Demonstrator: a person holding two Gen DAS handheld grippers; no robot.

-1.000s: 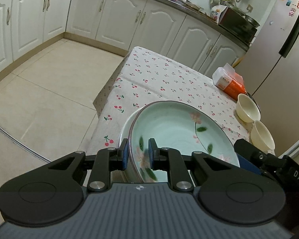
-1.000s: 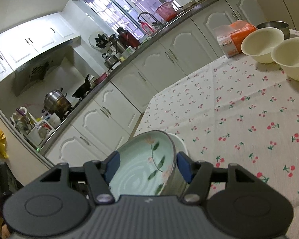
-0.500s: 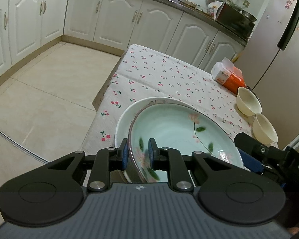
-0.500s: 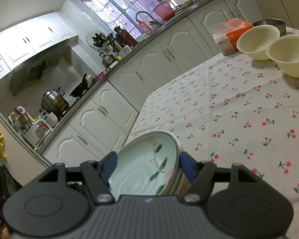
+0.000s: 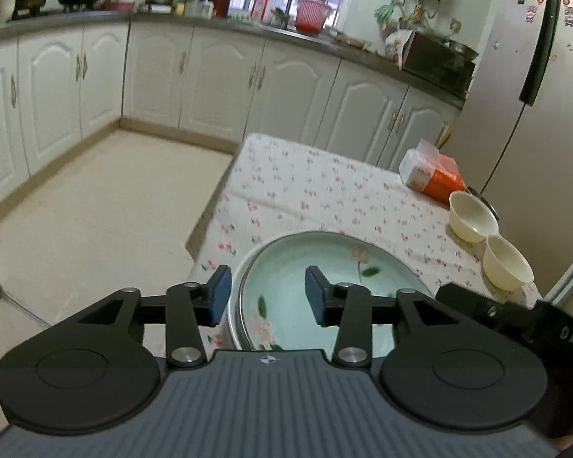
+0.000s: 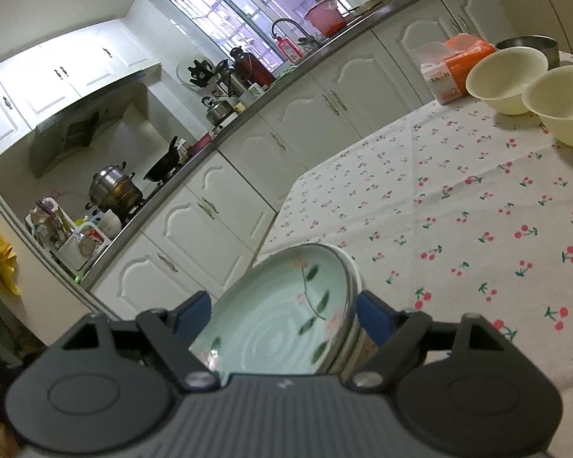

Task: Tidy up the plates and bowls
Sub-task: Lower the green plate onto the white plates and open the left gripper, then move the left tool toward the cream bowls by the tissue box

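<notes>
A pale green flowered plate (image 5: 317, 286) lies on top of a white plate (image 5: 244, 267) at the near corner of the cherry-print table (image 5: 305, 187). My left gripper (image 5: 267, 297) is open, its fingers astride the plates' near rim without touching. My right gripper (image 6: 282, 316) is open too, its pads either side of the same stack (image 6: 282, 313). Two cream bowls stand apart at the far right edge, one (image 5: 471, 215) behind the other (image 5: 506, 263); they also show in the right wrist view (image 6: 506, 76) (image 6: 565, 103).
An orange and white tissue pack (image 5: 431, 173) lies behind the bowls, next to a steel bowl (image 6: 531, 44). A fridge (image 5: 534, 114) stands right of the table. White cabinets (image 5: 217, 76) and tiled floor (image 5: 95, 221) lie to the left and behind.
My left gripper has opened and let go of the green plate, which now rests level on the white plate. The left gripper has tilted up. The right gripper has barely moved.
</notes>
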